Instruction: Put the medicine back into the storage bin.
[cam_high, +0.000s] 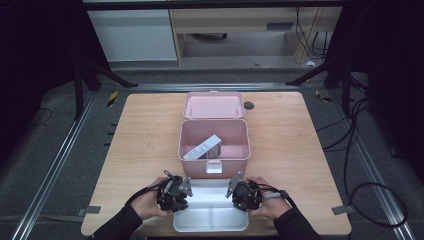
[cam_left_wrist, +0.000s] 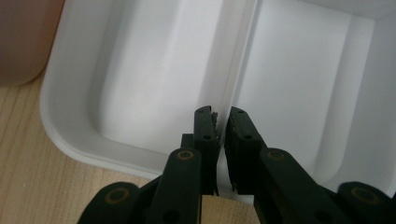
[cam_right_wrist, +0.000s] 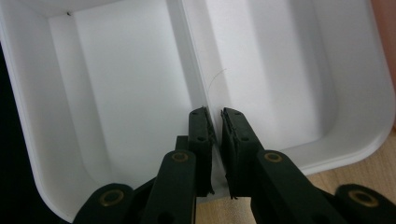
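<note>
Lower centre: smooth white two-compartment plastic tray (cam_high: 210, 218); left gripper (cam_left_wrist: 221, 122) and right gripper (cam_right_wrist: 216, 120) each clamping divider wall.

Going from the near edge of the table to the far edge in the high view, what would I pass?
White divided tray → pink box, holding a silver carton → its open lid → a dark round hole in the tabletop.

Grey floor (cam_high: 60, 125), wooden desk (cam_high: 240, 25) behind, dark surroundings.
</note>
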